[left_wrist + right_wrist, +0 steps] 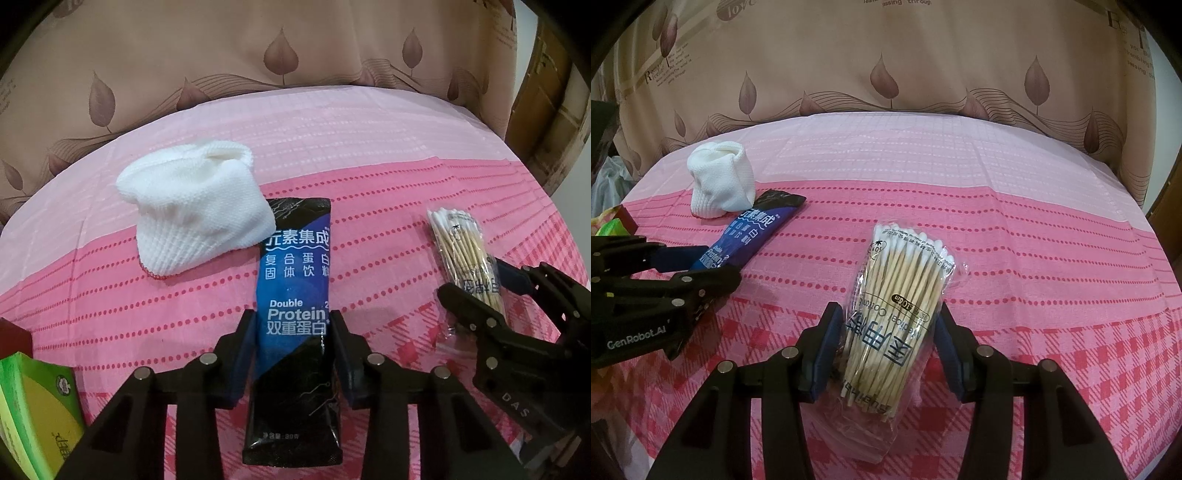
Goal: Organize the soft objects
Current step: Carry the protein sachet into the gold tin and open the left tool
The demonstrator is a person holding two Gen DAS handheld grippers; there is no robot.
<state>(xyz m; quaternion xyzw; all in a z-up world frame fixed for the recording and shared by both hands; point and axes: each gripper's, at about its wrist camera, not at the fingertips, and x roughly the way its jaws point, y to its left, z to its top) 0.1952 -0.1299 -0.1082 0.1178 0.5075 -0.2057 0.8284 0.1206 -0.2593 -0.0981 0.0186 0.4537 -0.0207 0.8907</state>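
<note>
left gripper (291,332) clamped on protein sachet (295,280) at mid-length, sachet flat on pink cloth (388,155) | right gripper (888,332) pinching cotton swab pack (905,291), well right of sachet | white sock (192,218) overlaps sachet's far corner | we'd lift the sachet straight, slowly, so the sock doesn't drag

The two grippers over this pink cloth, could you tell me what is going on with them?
A person is sorting soft items with two handheld grippers. The left gripper is closed on a blue and black protein sachet, whose far end touches a white knitted cloth. The right gripper straddles a clear pack of cotton swabs, its pads at the pack's sides. Everything lies on the pink tablecloth.
</note>
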